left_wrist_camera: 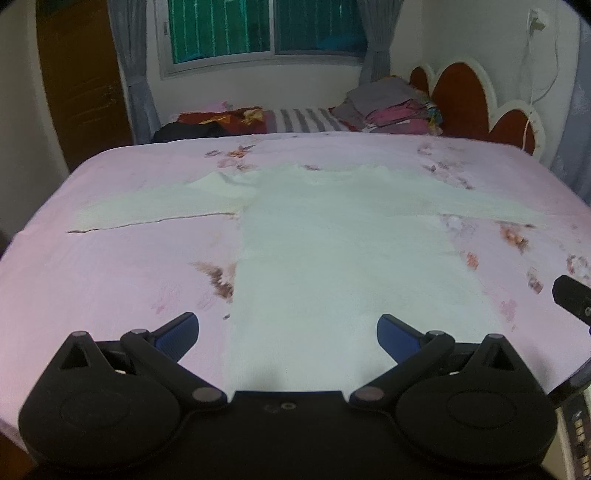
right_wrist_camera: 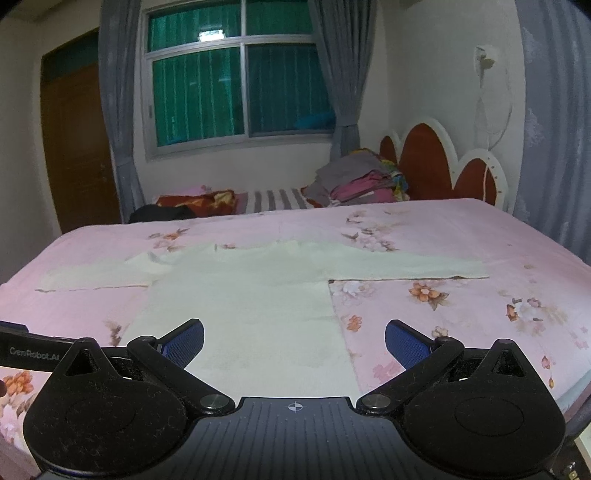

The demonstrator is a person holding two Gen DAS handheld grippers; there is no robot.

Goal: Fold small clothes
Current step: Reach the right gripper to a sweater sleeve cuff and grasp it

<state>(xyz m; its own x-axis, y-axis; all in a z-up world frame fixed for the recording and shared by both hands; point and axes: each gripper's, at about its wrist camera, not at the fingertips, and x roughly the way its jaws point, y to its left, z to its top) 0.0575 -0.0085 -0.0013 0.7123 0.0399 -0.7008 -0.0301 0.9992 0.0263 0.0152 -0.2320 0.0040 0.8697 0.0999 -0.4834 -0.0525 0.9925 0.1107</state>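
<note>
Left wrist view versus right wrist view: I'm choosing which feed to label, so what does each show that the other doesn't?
Only the left wrist view shows a wall socket with a white cable hanging above the headboard, and the right gripper's black tip at its right edge. Only the right wrist view shows the full window and the right sleeve's cuff end. Both show the pale long-sleeved top spread flat on the pink floral bedsheet, the clothes pile, and open grippers holding nothing.

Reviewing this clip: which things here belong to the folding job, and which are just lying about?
Job: pale long-sleeved top spread flat on the pink floral bedsheet; open left gripper; open right gripper.

Lying about: stacked clothes pile, red patterned bundle, black garment.
</note>
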